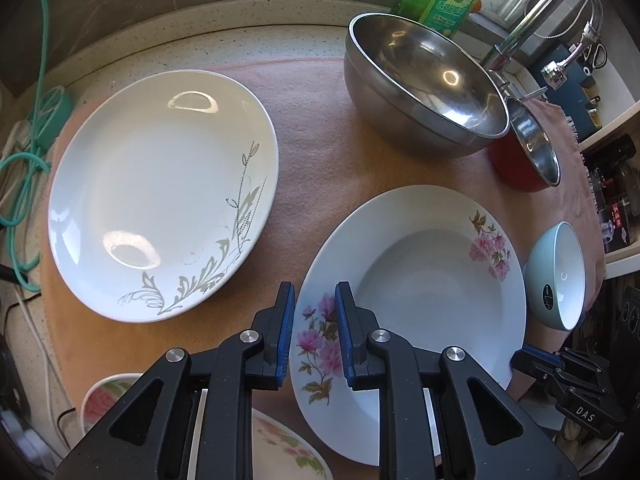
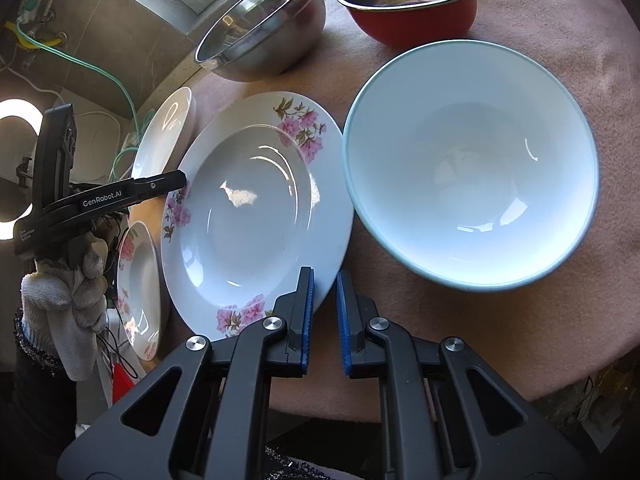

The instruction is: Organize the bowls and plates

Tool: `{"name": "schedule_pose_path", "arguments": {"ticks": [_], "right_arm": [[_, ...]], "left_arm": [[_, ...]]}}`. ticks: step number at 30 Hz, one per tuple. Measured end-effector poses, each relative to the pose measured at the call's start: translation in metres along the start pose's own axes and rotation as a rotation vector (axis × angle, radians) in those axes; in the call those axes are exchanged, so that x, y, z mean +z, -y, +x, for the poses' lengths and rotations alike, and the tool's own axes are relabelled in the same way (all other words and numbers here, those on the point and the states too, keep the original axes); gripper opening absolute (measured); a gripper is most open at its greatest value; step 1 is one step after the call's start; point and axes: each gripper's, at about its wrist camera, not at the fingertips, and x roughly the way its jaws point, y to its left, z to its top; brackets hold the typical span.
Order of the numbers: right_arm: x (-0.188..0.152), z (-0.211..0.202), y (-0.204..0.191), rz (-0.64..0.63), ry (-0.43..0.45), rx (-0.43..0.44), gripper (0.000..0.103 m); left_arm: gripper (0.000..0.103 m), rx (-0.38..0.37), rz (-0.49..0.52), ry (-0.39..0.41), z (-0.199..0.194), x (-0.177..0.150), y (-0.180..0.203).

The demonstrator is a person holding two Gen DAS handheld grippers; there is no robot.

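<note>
at lower centre of each view, the left claw (image 1: 315, 334) and right claw (image 2: 324, 320), both slightly parted and empty, straddle opposite rims of the white pink-flowered deep plate (image 2: 256, 216) on the pink-clothed table (image 2: 540, 40); uneven lifting could tip it against the pale blue bowl (image 2: 472, 160).

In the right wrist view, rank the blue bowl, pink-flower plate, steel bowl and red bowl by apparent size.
1. blue bowl and pink-flower plate: about equal, both nearest the camera, so unranked.
2. steel bowl.
3. red bowl, partly cropped.
</note>
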Motion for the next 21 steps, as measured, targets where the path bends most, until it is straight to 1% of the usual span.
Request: {"name": "schedule_pose_path", "arguments": {"ticks": [5,14,21], "right_arm": [[-0.004,-0.003,0.003,-0.013,-0.010,-0.009,0.012],[-0.016,-0.009,0.007,-0.032,-0.033,-0.015,0.012],[-0.022,-0.012,0.011,-0.039,-0.044,-0.019,0.012]], "left_arm": [[0.018,0.006,-0.009,0.004,-0.003,-0.010,0.004],[0.018,-0.005,-0.024,-0.008,-0.007,-0.026,0.007],[0.018,-0.002,-0.018,-0.012,-0.008,-0.035,0.016]]}}
